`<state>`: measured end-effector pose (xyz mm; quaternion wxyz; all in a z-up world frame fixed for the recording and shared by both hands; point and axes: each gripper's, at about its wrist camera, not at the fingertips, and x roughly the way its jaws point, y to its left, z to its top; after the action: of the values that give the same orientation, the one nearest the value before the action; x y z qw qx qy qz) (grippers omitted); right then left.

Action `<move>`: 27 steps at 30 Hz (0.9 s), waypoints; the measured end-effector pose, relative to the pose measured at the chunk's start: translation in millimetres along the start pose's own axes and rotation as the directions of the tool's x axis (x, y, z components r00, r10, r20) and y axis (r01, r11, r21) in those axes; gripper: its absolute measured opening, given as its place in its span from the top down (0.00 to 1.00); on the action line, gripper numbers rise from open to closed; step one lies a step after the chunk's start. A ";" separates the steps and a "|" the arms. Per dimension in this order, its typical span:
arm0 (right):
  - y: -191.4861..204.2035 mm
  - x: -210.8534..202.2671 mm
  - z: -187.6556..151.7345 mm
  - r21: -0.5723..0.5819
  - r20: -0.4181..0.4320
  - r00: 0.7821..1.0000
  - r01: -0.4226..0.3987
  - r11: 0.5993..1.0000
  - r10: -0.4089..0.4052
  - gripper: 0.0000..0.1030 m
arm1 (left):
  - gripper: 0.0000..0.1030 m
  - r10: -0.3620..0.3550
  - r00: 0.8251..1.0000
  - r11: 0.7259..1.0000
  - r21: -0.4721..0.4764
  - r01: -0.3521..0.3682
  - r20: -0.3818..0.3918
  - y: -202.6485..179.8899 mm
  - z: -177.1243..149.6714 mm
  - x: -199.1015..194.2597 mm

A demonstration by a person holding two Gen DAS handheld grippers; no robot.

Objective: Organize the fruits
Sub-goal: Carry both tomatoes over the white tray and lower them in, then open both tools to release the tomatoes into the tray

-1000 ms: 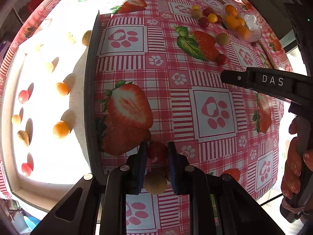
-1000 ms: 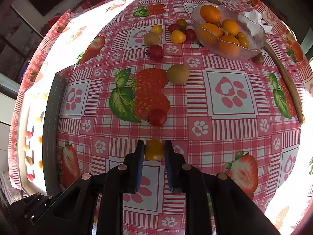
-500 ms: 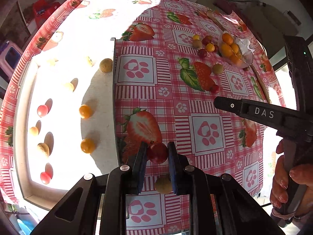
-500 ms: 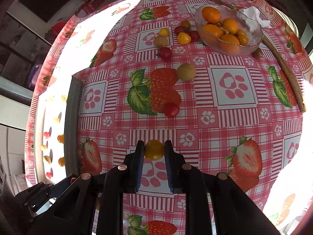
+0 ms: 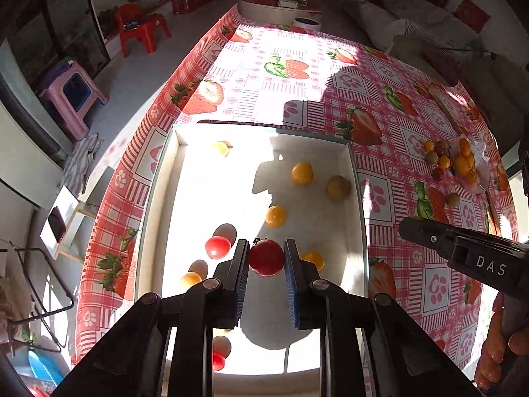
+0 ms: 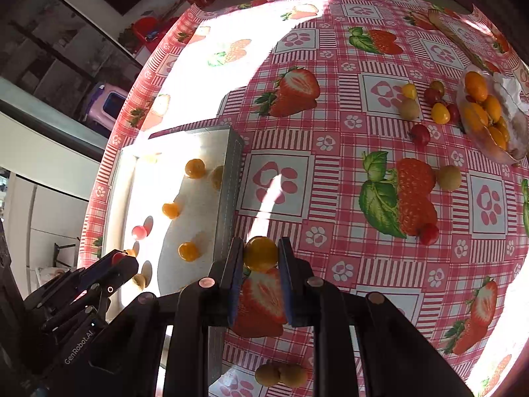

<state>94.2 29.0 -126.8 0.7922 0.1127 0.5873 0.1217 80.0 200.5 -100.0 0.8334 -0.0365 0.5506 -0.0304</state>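
Left gripper (image 5: 266, 258) clamped on red tomato (image 5: 266, 257), mid-frame over tray (image 5: 158, 178); right gripper (image 6: 260, 254) clamped on yellow tomato (image 6: 260, 253). Could bounce out if dropped high.

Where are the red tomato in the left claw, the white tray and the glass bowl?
red tomato (image 5: 266, 257), left wrist view, its front face
white tray (image 5: 357, 198), left wrist view, right wall
glass bowl (image 6: 496, 147), right wrist view, near rim

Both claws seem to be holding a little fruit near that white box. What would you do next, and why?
Probably open the left claw and let its red tomato drop. It already hangs over the white tray, where other small fruits lie, with bare floor below it. The right claw, gripping a yellow tomato, seems just outside the tray's near wall, so it would follow.
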 end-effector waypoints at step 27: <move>70.1 95.8 17.7 -0.130 -0.122 0.987 0.086 0.988 -0.102 0.77 | 0.77 0.070 0.993 0.997 0.052 -0.065 -0.092 43.4 37.8 83.1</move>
<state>133.9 125.7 -185.7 0.7633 0.0272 0.6328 0.1275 147.8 237.2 -165.5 0.8080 0.0040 0.5889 -0.0175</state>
